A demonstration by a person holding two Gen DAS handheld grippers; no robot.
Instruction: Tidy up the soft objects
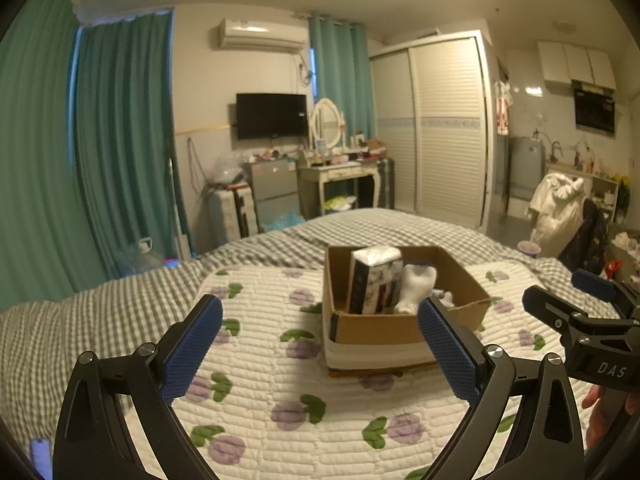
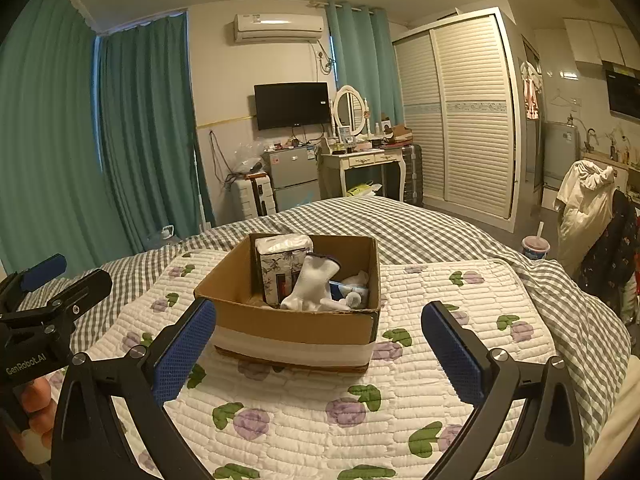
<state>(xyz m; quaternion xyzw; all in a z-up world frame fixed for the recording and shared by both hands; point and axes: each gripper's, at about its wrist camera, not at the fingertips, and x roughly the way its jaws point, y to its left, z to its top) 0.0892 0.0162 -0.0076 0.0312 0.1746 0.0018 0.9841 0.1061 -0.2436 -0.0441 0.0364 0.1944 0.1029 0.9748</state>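
Cardboard box (image 2: 296,326) parked on the flowered quilt (image 2: 320,408), tissue pack (image 2: 282,268) stood upright inside with white socks (image 2: 316,286) leaned against it, left gripper (image 1: 320,344) and right gripper (image 2: 318,344) both held spread wide with nothing gripped, box sat just beyond them.

Teal curtains (image 2: 132,128), wall TV (image 2: 292,105), wardrobe (image 2: 460,112).

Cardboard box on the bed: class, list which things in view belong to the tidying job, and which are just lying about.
Part of the job:
cardboard box
tissue pack standing in it
white socks in it
left gripper, open
right gripper, open

Just lying about:
drink cup with straw
white garment on the chair
television
vanity mirror
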